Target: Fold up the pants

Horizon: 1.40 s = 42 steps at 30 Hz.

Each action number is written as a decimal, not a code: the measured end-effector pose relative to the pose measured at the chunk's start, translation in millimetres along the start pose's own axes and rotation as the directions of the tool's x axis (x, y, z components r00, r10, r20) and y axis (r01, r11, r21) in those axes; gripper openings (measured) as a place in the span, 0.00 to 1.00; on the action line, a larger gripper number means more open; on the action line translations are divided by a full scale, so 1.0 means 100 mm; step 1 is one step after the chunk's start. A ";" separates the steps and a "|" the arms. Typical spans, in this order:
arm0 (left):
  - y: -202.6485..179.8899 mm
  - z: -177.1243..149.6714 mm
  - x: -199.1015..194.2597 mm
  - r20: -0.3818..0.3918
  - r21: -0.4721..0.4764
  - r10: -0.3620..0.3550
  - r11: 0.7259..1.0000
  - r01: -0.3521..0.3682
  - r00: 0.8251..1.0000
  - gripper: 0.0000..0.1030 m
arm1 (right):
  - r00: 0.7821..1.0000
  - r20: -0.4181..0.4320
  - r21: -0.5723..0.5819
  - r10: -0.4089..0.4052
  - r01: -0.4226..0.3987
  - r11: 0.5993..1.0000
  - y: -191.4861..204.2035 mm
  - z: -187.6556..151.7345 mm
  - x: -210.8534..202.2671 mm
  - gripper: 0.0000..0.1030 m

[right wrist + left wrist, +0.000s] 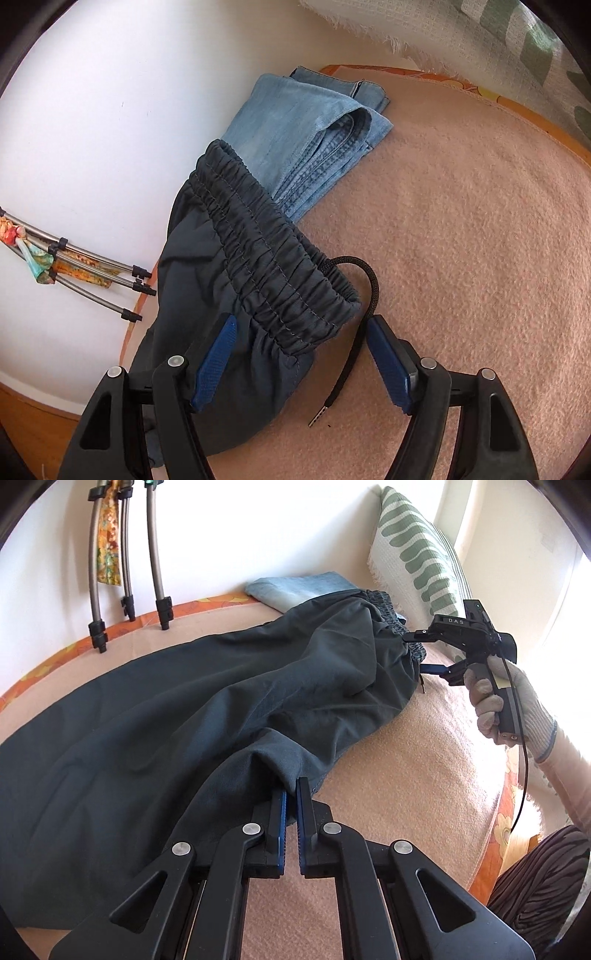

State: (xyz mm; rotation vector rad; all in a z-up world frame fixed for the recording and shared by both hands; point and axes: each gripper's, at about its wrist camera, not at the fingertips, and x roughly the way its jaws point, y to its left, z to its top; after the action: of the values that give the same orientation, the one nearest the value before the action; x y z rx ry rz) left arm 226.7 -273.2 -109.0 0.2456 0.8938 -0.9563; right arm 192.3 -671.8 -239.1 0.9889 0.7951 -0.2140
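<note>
Dark grey pants (184,709) lie spread across a pink blanket (406,775) on a bed. My left gripper (291,790) is shut on a fold of the pant leg hem near the front edge. My right gripper (301,325) is open, its jaws on either side of the elastic waistband (266,258); it also shows in the left wrist view (415,651), held by a gloved hand. A black drawstring (354,314) hangs from the waistband onto the blanket between the fingers.
Folded light blue jeans (306,136) lie beyond the waistband by the white wall. A green-patterned cushion (413,550) stands at the bed head. Metal poles (155,561) lean on the wall. The bed's orange edge (495,834) is at right.
</note>
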 end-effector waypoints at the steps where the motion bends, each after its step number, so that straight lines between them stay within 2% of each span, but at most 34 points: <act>1: -0.02 -0.01 -0.02 0.001 -0.005 -0.015 1.000 0.015 1.000 0.03 | 1.000 -0.002 0.006 0.013 -0.013 1.000 0.02 0.01 0.04 0.67; 3: -0.05 -0.02 -0.05 0.004 -0.013 -0.040 0.999 0.040 0.999 0.03 | 1.000 -0.007 0.002 0.008 -0.008 1.000 0.06 0.01 0.11 0.51; 4: -0.07 -0.03 -0.08 0.008 -0.020 -0.054 0.998 0.054 0.999 0.03 | 1.000 -0.004 0.004 0.012 -0.012 1.000 0.07 0.01 0.14 0.38; 5: -0.09 -0.03 -0.11 0.011 -0.028 -0.072 0.997 0.072 0.997 0.03 | 0.999 0.003 0.023 0.034 -0.034 0.999 0.06 0.01 0.13 0.29; 8: -0.17 -0.06 -0.20 0.022 -0.030 -0.109 0.993 0.110 0.994 0.02 | 0.996 0.052 0.030 0.074 -0.076 0.997 0.06 -0.02 -0.09 0.20; 11: -0.29 -0.12 -0.26 0.017 -0.018 -0.145 0.989 0.145 0.989 0.02 | 0.990 0.133 -0.070 0.046 -0.036 0.997 0.20 -0.07 -0.48 0.17; 14: -0.40 -0.19 -0.29 0.015 0.009 -0.148 0.989 0.148 0.989 0.02 | 0.983 0.180 -0.116 0.039 -0.018 0.993 0.27 -0.14 -0.85 0.16; 17: -0.49 -0.27 -0.31 0.009 0.088 -0.074 0.993 0.073 0.997 0.02 | 0.984 0.181 -0.175 -0.006 0.038 0.984 0.31 -0.19 -0.99 0.16; 19: -0.51 -0.29 -0.30 -0.009 0.100 -0.060 0.993 0.060 0.998 0.05 | 0.988 0.149 -0.172 -0.029 0.055 0.984 0.25 -0.17 -0.90 0.16; 20: -0.53 -0.29 -0.30 -0.004 0.116 -0.038 0.992 0.038 0.999 0.15 | 0.991 0.130 -0.158 -0.039 0.059 0.986 0.21 -0.13 -0.80 0.16; 21: -0.57 -0.29 -0.30 -0.003 0.150 -0.012 0.989 0.012 1.000 0.32 | 0.992 0.120 -0.145 -0.049 0.066 0.987 0.18 -0.11 -0.74 0.16; 23: -0.67 -0.29 -0.25 -0.001 0.221 0.032 0.975 -0.031 0.999 0.50 | 0.992 0.107 -0.132 -0.063 0.077 0.988 0.10 -0.08 -0.63 0.16; 26: -0.78 -0.29 -0.01 -0.067 0.312 0.076 0.949 -0.051 0.995 0.52 | 0.992 0.099 -0.147 -0.077 0.091 0.985 0.12 -0.07 -0.54 0.16; 29: -0.81 -0.30 0.26 -0.098 0.394 0.199 0.907 -0.145 0.975 0.53 | 0.993 0.098 -0.141 -0.067 0.080 0.987 0.10 -0.06 -0.54 0.16; 30: -0.78 -0.29 0.32 -0.108 0.395 0.215 0.905 -0.157 0.971 0.54 | 0.994 0.096 -0.139 -0.061 0.074 0.988 0.10 -0.06 -0.55 0.16; 31: -0.72 -0.27 0.33 -0.103 0.371 0.186 0.919 -0.136 0.977 0.54 | 0.994 0.093 -0.137 -0.055 0.067 0.988 0.09 -0.06 -0.56 0.16; 32: -0.64 -0.24 0.34 -0.118 0.338 0.147 0.936 -0.100 0.982 0.44 | 0.995 0.089 -0.135 -0.049 0.061 0.989 0.08 -0.06 -0.57 0.16; 33: -0.57 -0.21 0.35 -0.127 0.309 0.111 0.949 -0.067 0.986 0.20 | 0.995 0.085 -0.132 -0.044 0.055 0.990 0.07 -0.05 -0.57 0.16; 34: -0.50 -0.18 0.35 -0.121 0.298 0.120 0.951 -0.080 0.985 0.08 | 0.996 0.080 -0.127 -0.042 0.051 0.991 0.06 -0.05 -0.57 0.16; 35: -0.42 -0.15 0.33 -0.129 0.277 0.104 0.959 -0.065 0.986 0.06 | 0.996 0.076 -0.121 -0.041 0.050 0.991 0.04 -0.05 -0.56 0.17; 37: -0.27 -0.06 0.20 -0.135 0.180 0.020 0.984 0.004 0.991 0.05 | 0.997 0.068 -0.115 -0.037 0.045 0.992 0.04 -0.05 -0.54 0.17; 42: -0.28 0.08 -0.33 -0.072 0.139 -0.077 0.987 0.086 0.994 0.05 | 0.996 0.065 -0.137 -0.059 0.067 0.988 0.10 -0.08 -0.48 0.17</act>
State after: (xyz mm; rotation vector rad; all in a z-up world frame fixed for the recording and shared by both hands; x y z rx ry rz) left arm 199.8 -273.6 -73.7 0.3666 0.9035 -1.0948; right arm 159.8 -668.6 -202.3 0.8230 0.7761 -0.2389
